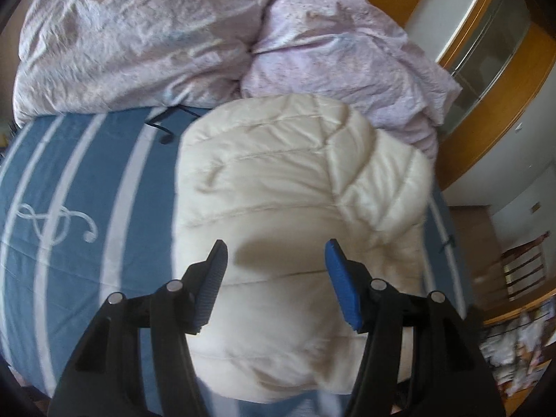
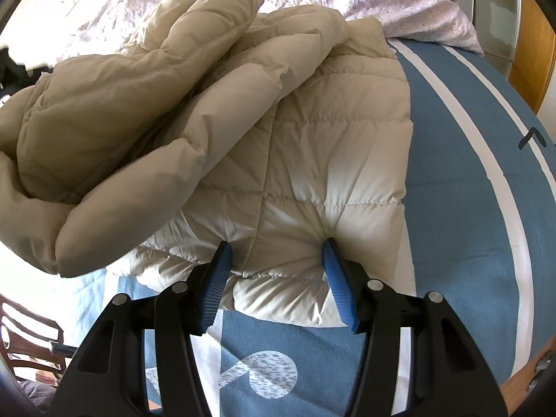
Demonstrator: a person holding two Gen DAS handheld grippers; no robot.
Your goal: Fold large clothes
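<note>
A cream quilted puffer jacket lies folded over on a blue bedsheet with white stripes. My left gripper is open and hovers just above the jacket's near part, holding nothing. In the right wrist view the jacket lies flat at its near edge, with a sleeve and upper part bunched and lifted at the left. My right gripper is open, its fingertips pressing into the jacket's near hem, where the fabric puckers.
A crumpled lilac duvet and a pillow are heaped at the bed's far end. A wooden headboard and wardrobe stand at the right. A wooden chair stands beside the bed at the lower left.
</note>
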